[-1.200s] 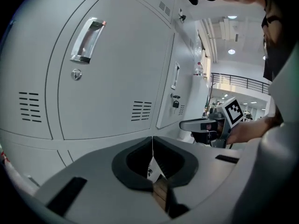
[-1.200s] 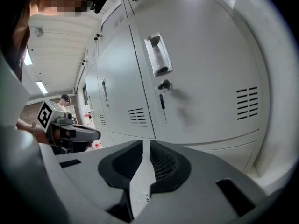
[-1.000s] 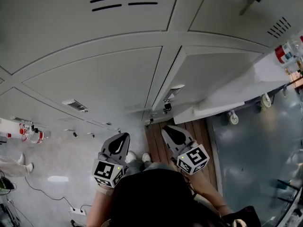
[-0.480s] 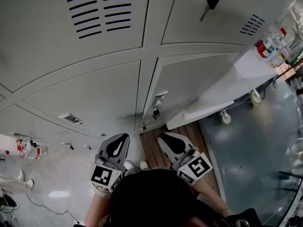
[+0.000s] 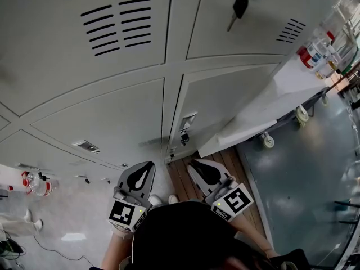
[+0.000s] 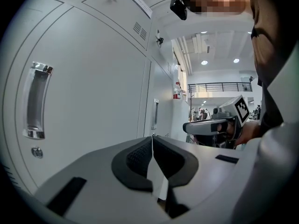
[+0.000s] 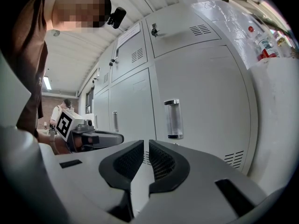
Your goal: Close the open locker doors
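Grey locker doors fill the head view; the lower left door (image 5: 107,122) and the lower right door (image 5: 225,94) both lie flush with the frame. A key (image 5: 239,4) hangs from an upper door's lock. My left gripper (image 5: 146,166) points at the lockers' base, shut with nothing in it; its tips (image 6: 152,137) touch. My right gripper (image 5: 195,164) is beside it, jaws a narrow slit apart and empty (image 7: 146,143). A chrome handle (image 7: 173,119) is ahead of the right gripper, and another handle (image 6: 36,101) is left of the left gripper.
A white cart (image 5: 270,103) on wheels (image 5: 268,141) stands against the lockers at the right, with bottles (image 5: 315,52) on it. Wooden boards (image 5: 183,176) lie under the grippers. More bottles (image 5: 36,181) and a cable are on the floor at the left.
The head view has swung up the lockers, so the vented upper doors and the hanging key show more. Both grippers stay low and side by side, barely shifted.
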`<state>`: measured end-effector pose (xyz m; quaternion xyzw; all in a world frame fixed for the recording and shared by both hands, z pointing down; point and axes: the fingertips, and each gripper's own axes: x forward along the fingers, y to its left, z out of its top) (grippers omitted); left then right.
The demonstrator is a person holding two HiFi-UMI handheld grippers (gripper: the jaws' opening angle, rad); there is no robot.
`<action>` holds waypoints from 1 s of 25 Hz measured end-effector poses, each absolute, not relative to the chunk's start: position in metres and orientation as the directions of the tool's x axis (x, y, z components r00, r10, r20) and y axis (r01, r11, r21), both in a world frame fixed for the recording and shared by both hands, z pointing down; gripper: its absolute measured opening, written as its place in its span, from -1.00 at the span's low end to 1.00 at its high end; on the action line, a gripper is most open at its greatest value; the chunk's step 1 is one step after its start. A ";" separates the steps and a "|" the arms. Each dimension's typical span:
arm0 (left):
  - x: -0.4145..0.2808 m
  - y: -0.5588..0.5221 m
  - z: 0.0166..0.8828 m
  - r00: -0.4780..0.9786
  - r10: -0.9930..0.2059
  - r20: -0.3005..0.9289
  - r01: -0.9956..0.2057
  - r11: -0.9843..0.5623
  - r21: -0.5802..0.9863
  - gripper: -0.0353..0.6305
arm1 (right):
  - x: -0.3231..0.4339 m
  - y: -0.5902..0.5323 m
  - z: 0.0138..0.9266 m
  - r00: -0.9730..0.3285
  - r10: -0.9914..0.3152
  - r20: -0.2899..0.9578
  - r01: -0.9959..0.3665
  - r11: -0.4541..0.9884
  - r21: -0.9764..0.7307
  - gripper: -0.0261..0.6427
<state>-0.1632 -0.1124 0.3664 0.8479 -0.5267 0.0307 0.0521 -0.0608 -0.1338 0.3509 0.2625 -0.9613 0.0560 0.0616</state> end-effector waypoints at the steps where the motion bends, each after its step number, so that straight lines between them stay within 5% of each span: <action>1: -0.163 -0.112 0.366 0.446 -0.889 0.106 -0.895 -0.443 0.055 -0.83 | -0.061 -0.134 0.351 -0.853 -0.498 0.153 -0.512 0.856 -0.071 -0.74; 25: -0.160 -0.081 0.383 0.436 -0.888 0.147 -0.900 -0.431 0.070 -0.83 | -0.069 -0.113 0.363 -0.871 -0.468 0.152 -0.486 0.865 -0.125 -0.77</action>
